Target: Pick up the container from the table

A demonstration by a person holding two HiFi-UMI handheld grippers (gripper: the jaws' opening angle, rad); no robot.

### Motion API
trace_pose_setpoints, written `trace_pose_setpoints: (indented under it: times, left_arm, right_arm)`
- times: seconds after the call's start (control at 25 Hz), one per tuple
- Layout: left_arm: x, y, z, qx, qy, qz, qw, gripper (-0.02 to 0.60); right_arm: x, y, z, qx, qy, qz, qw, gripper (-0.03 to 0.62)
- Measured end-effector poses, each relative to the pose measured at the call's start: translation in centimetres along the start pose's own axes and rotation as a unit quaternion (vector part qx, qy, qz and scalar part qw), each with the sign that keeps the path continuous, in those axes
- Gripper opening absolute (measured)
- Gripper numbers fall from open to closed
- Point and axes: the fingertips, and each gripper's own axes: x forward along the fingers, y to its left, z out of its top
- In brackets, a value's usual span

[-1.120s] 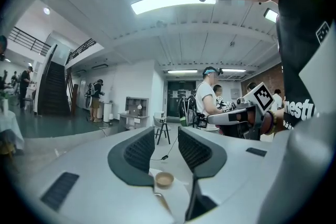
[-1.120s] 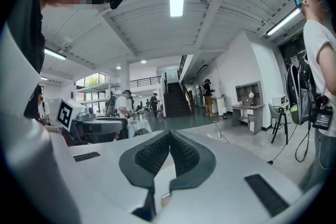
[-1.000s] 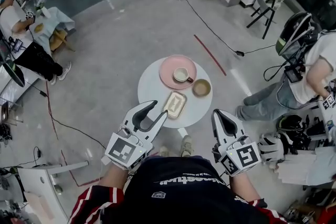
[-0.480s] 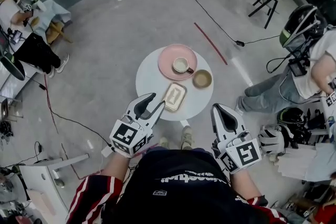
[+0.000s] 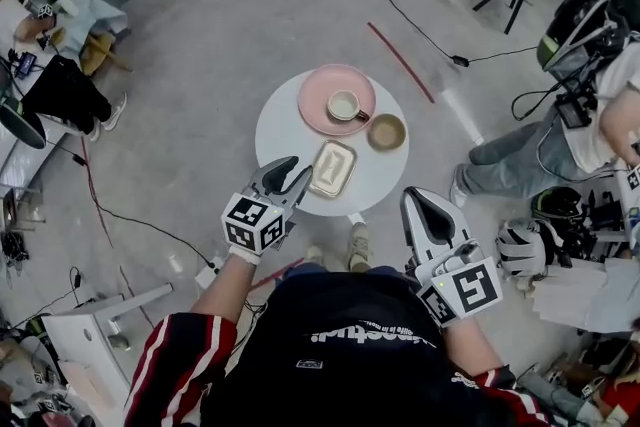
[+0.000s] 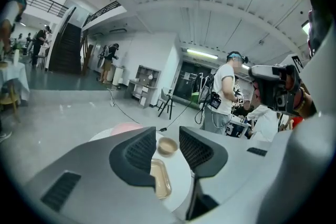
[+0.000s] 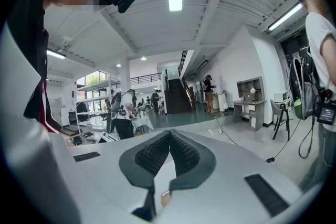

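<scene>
Left gripper (image 5: 296, 170) edges closer to the container (image 5: 333, 168) mid-frame on the tabletop (image 5: 280, 130), jaws apart and empty. Right gripper (image 5: 418, 200) sits lower right, jaws together. I expect the grasp next.

Open table (image 5: 280, 130) between left tool (image 5: 298, 168) and container (image 5: 333, 168); pink plate (image 5: 318, 87) and bowl (image 5: 386, 131) stand close behind it

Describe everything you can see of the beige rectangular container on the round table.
The container is a shallow, beige rectangular tray with rounded corners and a raised rim, plastic by its look. It lies flat on the white round table, near the edge closest to the person, apart from the pink plate and small bowl. The left hand-held gripper is aimed at it, jaws apart, not closed on it.
</scene>
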Motion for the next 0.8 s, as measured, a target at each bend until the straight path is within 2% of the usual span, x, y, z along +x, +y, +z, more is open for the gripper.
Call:
trace_pose_setpoints:
  times: [0.32, 0.52, 0.8]
  left_arm:
    - [4.9, 3.5, -6.4, -0.053, 0.070, -0.017, 0.9960, 0.150]
    - [7.5, 5.9, -11.1, -0.064, 0.129, -0.013, 0.9895, 0.150]
    - [10.4, 8.4, -15.7, -0.079, 0.185, -0.011, 0.9795, 0.150]
  right_arm:
    - [-0.5, -0.5, -0.4, 0.002, 0.009, -0.008, 1.000, 0.014]
    - [-1.2, -0.9, -0.9, 0.000, 0.018, -0.019, 1.000, 0.014]
    - [-1.6, -2.0, -1.8, 0.006, 0.034, -0.036, 0.999, 0.014]
